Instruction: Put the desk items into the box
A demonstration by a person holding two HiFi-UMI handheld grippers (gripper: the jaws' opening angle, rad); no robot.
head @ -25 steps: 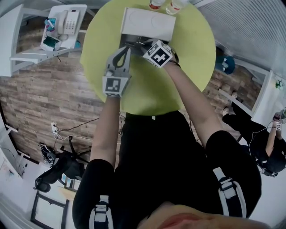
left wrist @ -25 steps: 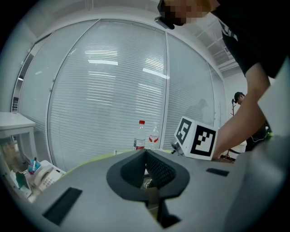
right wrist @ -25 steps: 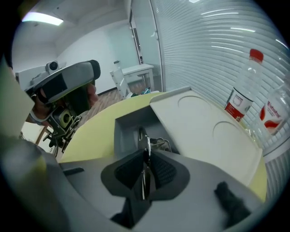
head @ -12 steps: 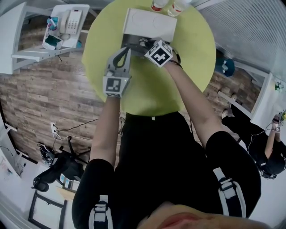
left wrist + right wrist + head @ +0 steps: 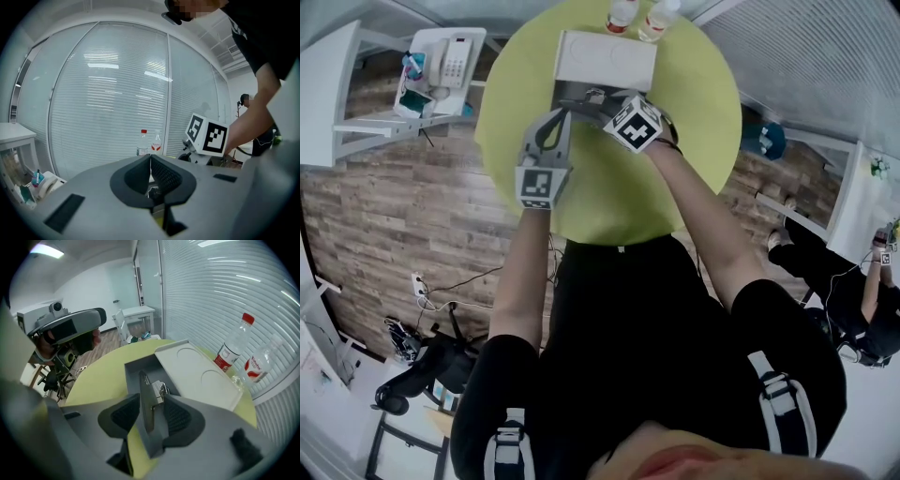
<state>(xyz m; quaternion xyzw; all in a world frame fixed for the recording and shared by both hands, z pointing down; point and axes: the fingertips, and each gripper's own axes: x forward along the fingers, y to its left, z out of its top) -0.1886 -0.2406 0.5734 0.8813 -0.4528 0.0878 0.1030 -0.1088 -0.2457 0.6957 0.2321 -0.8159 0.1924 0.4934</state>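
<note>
Setting: We saw a round yellow-green table (image 5: 694, 112) in front of a slatted glass wall.
Box: The grey box (image 5: 136, 369) sat on the far half of the table, open. Its white lid (image 5: 197, 373) lay folded back behind it.
Contents: A small metal clip-like item (image 5: 159, 389) lay inside, close to the near wall. We could not tell what else was in there.
Right gripper: The right gripper (image 5: 152, 404) had its jaws wide apart, one on each side of the box's near wall. The pads pressed on nothing, and the metal item lay just past them, ungripped.
Left gripper: The left gripper (image 5: 150, 161) had its jaws together on nothing, and it hung just beside the box.
Bottles: Two bottles (image 5: 639, 14) stood beyond the lid.
Progress: We found no loose desk item on the table. We judged the packing about done, with at most the lid left to close.
</note>
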